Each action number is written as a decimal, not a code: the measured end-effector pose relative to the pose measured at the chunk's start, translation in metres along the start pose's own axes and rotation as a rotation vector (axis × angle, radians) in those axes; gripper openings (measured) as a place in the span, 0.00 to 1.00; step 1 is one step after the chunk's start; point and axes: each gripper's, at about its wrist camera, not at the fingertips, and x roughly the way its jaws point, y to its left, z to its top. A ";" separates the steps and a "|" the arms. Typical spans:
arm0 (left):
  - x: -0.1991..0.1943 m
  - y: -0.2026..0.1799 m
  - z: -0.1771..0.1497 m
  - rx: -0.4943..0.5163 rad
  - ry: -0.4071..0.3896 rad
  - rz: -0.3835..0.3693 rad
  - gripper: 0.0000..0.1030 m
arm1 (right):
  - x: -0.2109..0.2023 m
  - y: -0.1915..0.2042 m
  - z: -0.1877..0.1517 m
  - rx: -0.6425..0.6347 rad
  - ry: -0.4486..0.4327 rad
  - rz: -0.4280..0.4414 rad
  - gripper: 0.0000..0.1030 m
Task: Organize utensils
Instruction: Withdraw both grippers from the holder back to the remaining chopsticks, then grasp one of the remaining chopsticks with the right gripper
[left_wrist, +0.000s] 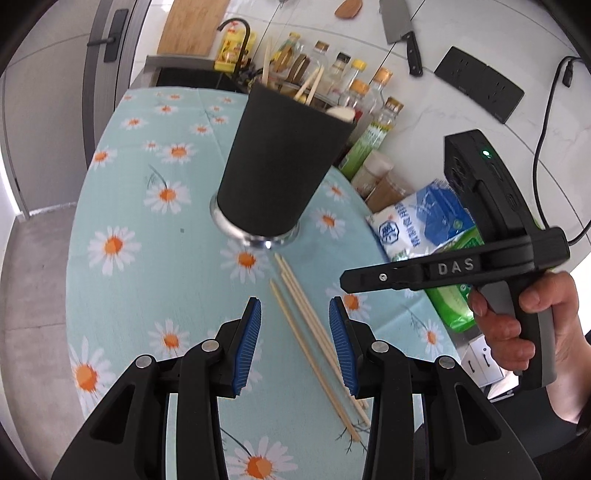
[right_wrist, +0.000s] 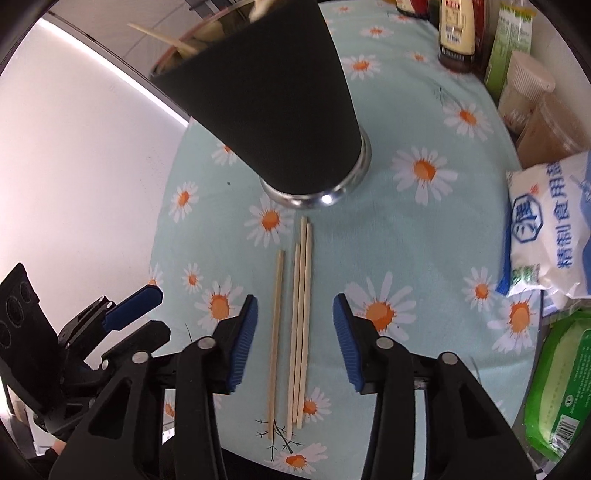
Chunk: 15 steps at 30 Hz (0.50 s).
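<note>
The near ends of the chopsticks (left_wrist: 314, 332) ran behind the left gripper's (left_wrist: 294, 343) right pad in the left view, where their count was hard to tell; the right view showed four, lying on the daisy-print worktop (right_wrist: 406, 240) just near of the black holder (right_wrist: 273, 99). The holder's contents were cut off there; the left view showed sticks poking out. Both the left gripper and the right gripper (right_wrist: 294, 341) had jaws spread, empty.

Daisy-print tablecloth (left_wrist: 155, 240), salt bag (right_wrist: 546, 236), green packet (right_wrist: 561, 387), condiment bottles (left_wrist: 354, 85), cleaver (left_wrist: 400, 33) on wall
</note>
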 end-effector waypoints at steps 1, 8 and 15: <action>0.002 0.001 -0.003 -0.007 0.002 0.009 0.36 | 0.004 -0.001 0.000 0.006 0.014 -0.005 0.39; 0.008 0.005 -0.014 -0.040 0.027 0.005 0.36 | 0.026 -0.007 0.002 0.025 0.089 -0.042 0.29; 0.013 0.007 -0.025 -0.063 0.049 -0.001 0.36 | 0.042 -0.005 0.006 0.004 0.144 -0.082 0.21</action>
